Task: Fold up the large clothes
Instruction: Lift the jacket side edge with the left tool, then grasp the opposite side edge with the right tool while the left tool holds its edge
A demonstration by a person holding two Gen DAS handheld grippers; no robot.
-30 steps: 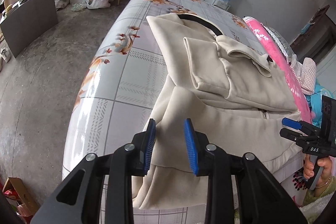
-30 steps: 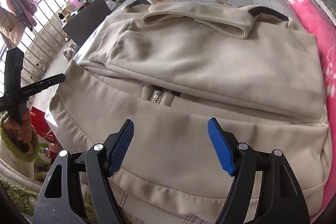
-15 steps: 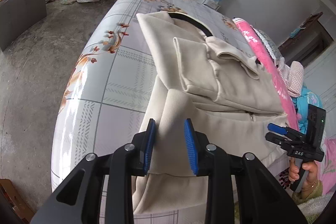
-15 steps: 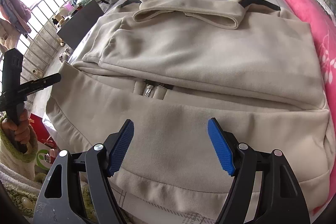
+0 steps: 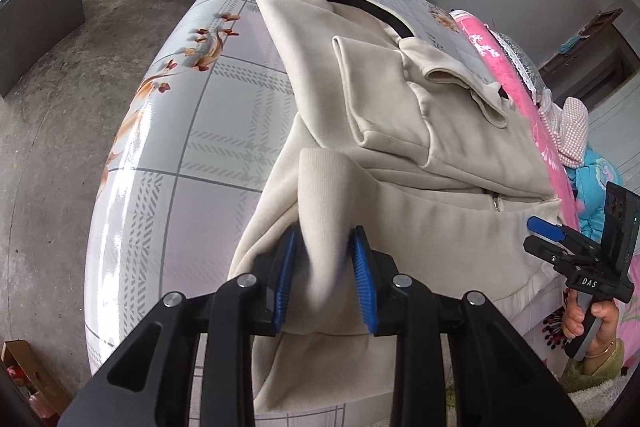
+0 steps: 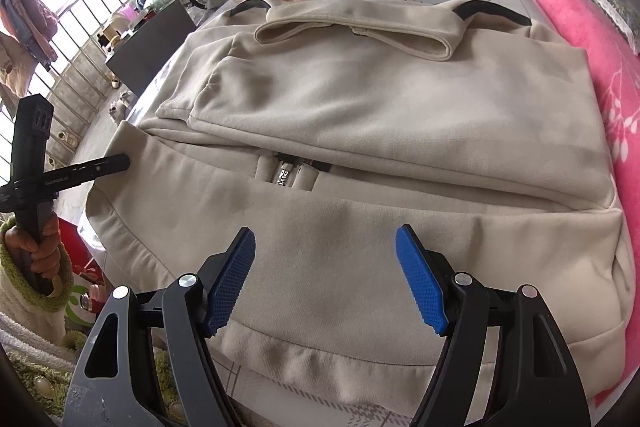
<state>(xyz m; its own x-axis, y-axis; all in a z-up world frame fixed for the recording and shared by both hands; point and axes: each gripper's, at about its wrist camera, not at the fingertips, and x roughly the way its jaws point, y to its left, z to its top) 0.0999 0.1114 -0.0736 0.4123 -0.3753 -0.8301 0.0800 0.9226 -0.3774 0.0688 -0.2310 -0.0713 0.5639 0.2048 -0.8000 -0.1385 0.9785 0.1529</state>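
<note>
The beige jacket (image 6: 360,115) lies spread across the near end of the bed (image 5: 224,115), its hem draped over the near edge and its sleeves already folded in over the chest. The left gripper (image 5: 324,279) has its blue pads narrowed around a raised ridge of cloth at the jacket's left side, near the hem corner; the fabric stands up between the jaws and looks pinched, though blur there makes the contact hard to confirm. The right gripper (image 6: 326,279) hovers with its jaws spread wide over the hem, holding nothing. My read: this is the pick-up for the bottom-to-top fold, left corner taken, right corner not yet. Next, the right tongs need to drop onto the hem's right side and close, so both corners can lift together and carry toward the collar (image 6: 356,35). Watch the zipper pull (image 6: 284,175) at the middle, which could bunch under the fold. A rolled pink blanket (image 6: 592,75) crowds the bed's right edge, touching the jacket, leaving little slack there.
</note>
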